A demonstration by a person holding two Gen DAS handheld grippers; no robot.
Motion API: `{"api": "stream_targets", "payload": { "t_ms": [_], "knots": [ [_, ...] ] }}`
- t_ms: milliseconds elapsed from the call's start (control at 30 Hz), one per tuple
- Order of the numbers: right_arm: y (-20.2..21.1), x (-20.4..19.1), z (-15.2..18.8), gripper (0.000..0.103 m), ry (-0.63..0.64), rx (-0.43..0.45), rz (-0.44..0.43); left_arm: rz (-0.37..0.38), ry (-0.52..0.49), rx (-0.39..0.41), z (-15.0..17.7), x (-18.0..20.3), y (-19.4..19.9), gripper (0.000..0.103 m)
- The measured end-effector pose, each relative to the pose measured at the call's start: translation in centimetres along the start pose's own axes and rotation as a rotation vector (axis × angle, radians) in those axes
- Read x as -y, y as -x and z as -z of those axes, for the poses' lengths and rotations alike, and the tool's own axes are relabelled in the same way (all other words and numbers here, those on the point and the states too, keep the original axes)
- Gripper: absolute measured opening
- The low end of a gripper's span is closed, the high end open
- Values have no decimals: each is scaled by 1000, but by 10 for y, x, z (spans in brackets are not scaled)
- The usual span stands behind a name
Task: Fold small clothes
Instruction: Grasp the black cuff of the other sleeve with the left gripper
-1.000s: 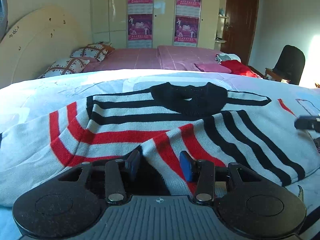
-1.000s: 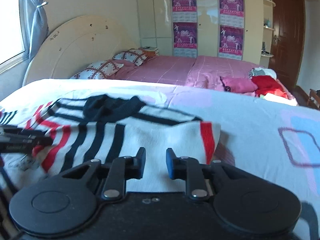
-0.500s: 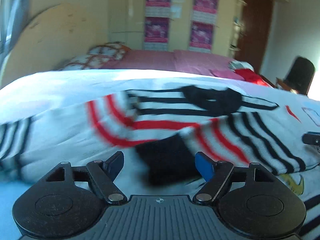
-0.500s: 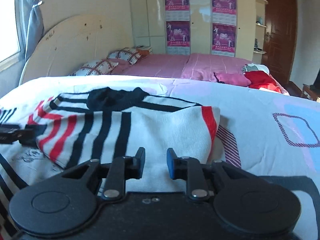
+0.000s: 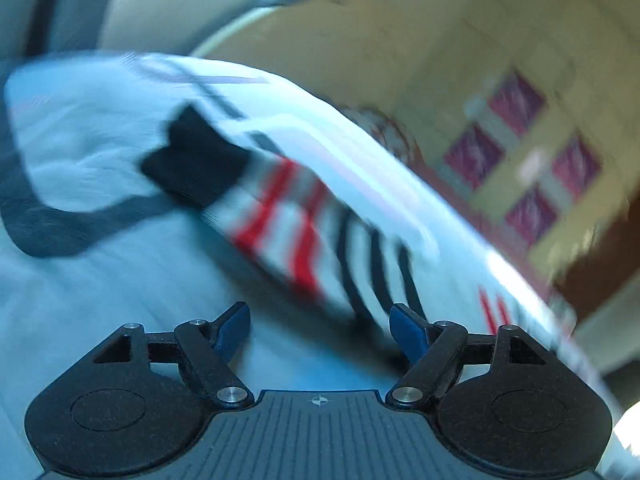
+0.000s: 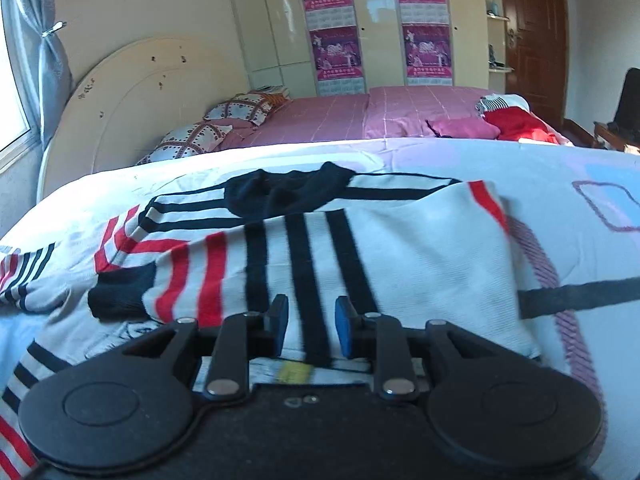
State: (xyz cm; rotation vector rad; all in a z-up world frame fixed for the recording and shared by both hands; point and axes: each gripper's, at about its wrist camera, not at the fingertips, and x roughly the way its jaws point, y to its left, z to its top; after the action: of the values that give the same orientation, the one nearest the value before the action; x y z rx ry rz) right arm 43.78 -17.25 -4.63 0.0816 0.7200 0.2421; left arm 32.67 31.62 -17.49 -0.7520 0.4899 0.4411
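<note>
A white knit sweater (image 6: pixel 420 256) with red and black stripes and a black collar (image 6: pixel 284 192) lies on the bed, both sleeves folded in over the body. Its black cuff (image 6: pixel 120 292) lies at the left. My right gripper (image 6: pixel 311 326) is partly open and empty, low over the sweater's near edge. My left gripper (image 5: pixel 318 334) is wide open and empty; its view is tilted and blurred, with a striped sleeve (image 5: pixel 304 232) and its black cuff (image 5: pixel 192 164) lying ahead of the fingers.
The sweater rests on a white bedsheet (image 6: pixel 560 168) with pink and blue prints. Behind is a pink bed (image 6: pixel 360 120) with patterned pillows (image 6: pixel 240 106), a red garment (image 6: pixel 516 124), a cream headboard (image 6: pixel 140 92), a wardrobe with posters and a brown door (image 6: pixel 536 28).
My left gripper opened, let go of the sleeve, and swung away left, tilting its view. My right gripper opened a little and moved left along the sweater's near edge.
</note>
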Motion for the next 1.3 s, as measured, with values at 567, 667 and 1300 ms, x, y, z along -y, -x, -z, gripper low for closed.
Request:
{"api": "stream_targets", "payload": {
  "t_ms": [567,667,1300],
  "knots": [
    [0,-60,-9,27,-61,20,61,93,380,20,-59,-86,-77,16],
    [4,-53,-8,27,-75,25,75,80,312,45,-60,-70,-73,12],
    [49,68,15,29,-241,110,154,455,-462,43,14,304,-63,12]
  ]
}}
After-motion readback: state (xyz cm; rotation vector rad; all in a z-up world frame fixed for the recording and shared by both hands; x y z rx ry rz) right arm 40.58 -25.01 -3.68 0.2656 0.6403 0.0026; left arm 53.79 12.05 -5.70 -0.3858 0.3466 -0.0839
